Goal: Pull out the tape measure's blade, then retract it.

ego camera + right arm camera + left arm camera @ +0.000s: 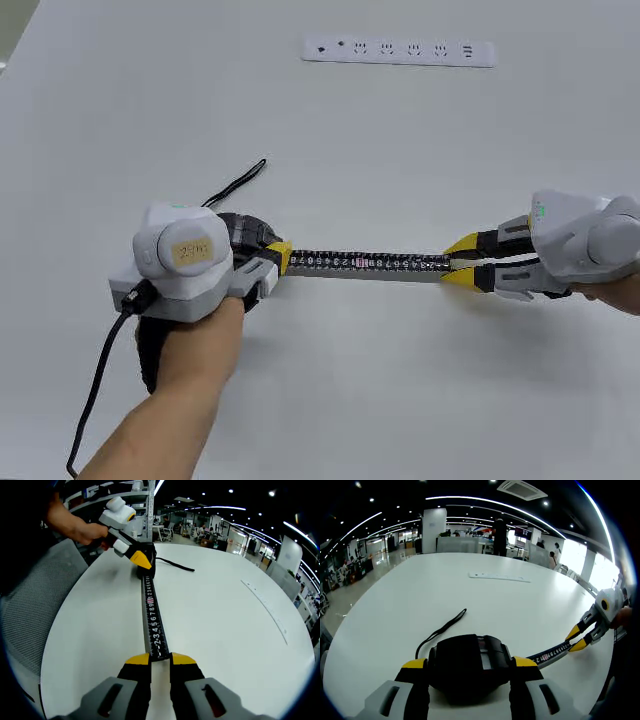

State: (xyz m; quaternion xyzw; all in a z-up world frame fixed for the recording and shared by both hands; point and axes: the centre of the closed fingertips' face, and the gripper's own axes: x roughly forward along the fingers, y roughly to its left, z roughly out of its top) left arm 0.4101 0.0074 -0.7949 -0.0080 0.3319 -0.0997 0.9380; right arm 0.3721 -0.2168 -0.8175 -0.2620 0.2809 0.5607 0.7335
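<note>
Here's the tape measure (pixel 248 232), sitting on the white surface (pixel 400 380), its black case squeezed tight between the jaws of the left gripper (pixel 470 662). The blade (pixel 365 262) is drawn out, running low along the surface to the right gripper (pixel 460 262), whose yellow tips are pinched on its end. A black strap (pixel 235 185) trails behind the case; a power strip (pixel 400 50) lies well apart.

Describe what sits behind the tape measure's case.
A black strap lies right behind the case on the white table; a power strip lies farther back. The left gripper covers the case's sides.
</note>
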